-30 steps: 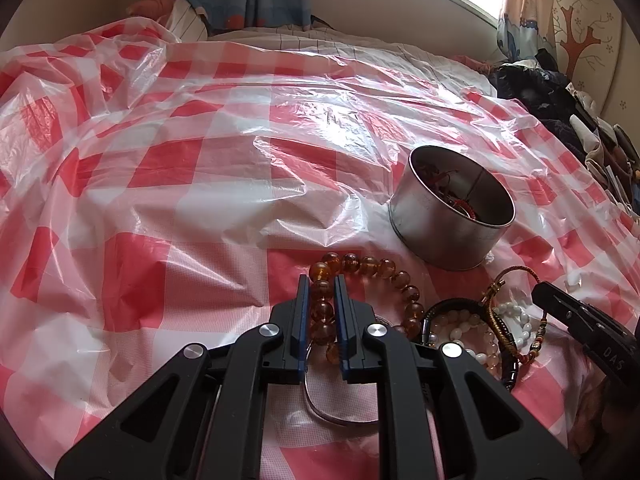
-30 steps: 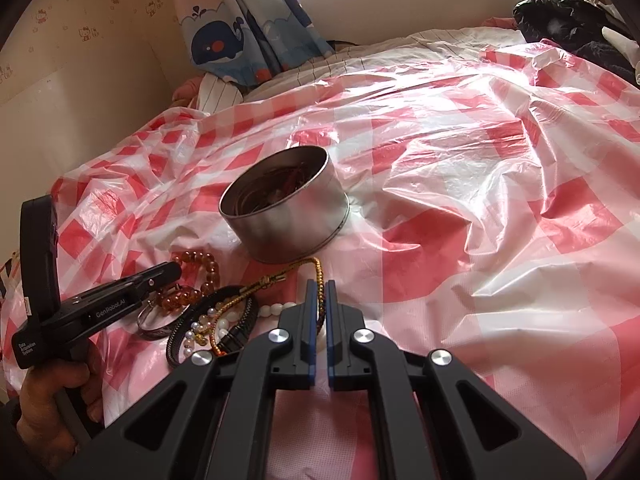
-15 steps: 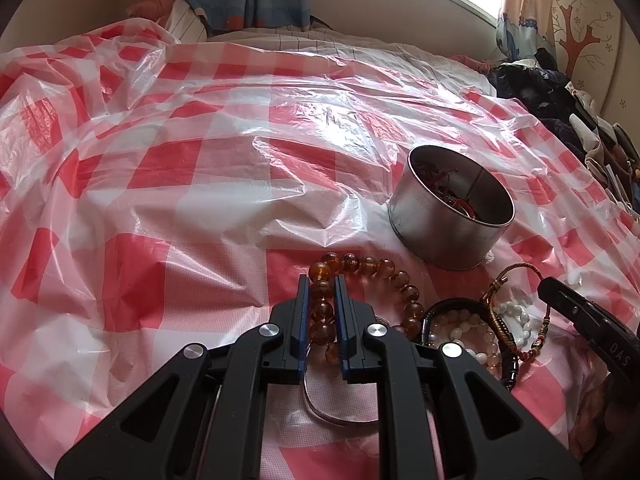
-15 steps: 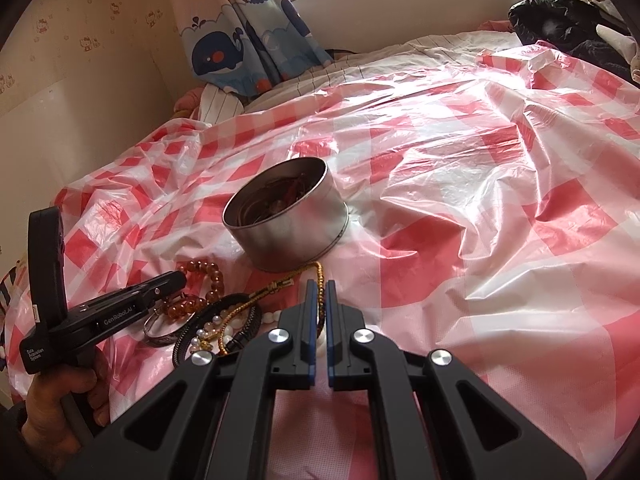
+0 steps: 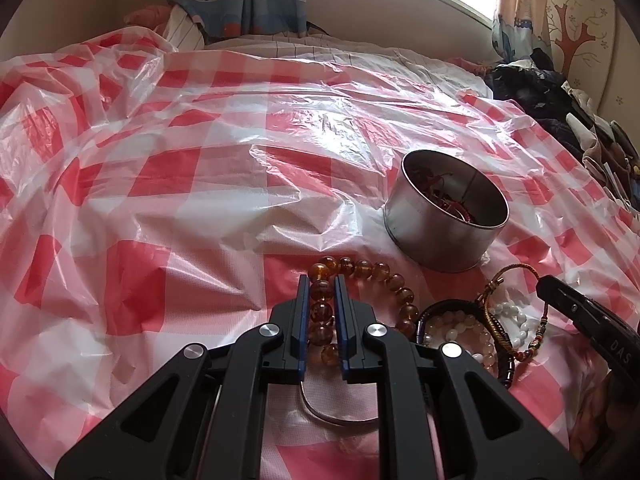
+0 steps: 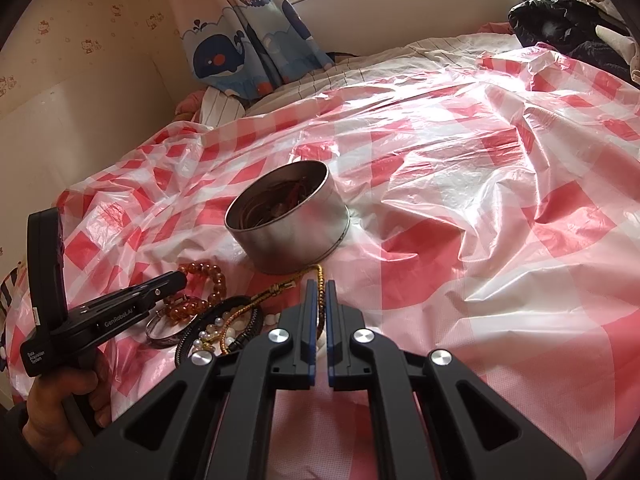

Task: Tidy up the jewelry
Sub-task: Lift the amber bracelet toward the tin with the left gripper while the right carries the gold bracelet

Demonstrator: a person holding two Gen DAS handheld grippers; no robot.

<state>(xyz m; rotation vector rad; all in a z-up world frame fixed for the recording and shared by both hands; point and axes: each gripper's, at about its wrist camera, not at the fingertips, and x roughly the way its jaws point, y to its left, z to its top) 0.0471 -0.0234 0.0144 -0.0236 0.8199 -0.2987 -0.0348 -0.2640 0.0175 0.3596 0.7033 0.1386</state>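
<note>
A round metal tin (image 5: 444, 226) holding red cord jewelry sits on the checked plastic sheet; it also shows in the right wrist view (image 6: 288, 218). In front of it lies a pile of bracelets. My left gripper (image 5: 322, 282) is shut on the amber bead bracelet (image 5: 384, 272), which rests on the sheet. My right gripper (image 6: 319, 286) is shut on the gold braided cord bracelet (image 6: 280, 286), which trails left over the pile. The left gripper shows in the right wrist view (image 6: 180, 280).
The pile also holds a pearl bracelet (image 5: 452, 330), a black bracelet (image 5: 506, 364), white beads (image 5: 510, 316) and a silver bangle (image 5: 332, 416). The red-and-white plastic sheet (image 5: 200, 184) covers a bed. Dark clothes (image 5: 536, 92) lie at the right. Whale curtains (image 6: 248, 40) hang behind.
The right gripper has lifted and tilted up with the gold cord, so the tin sits lower in its view. The left gripper has stayed still on the amber beads.
</note>
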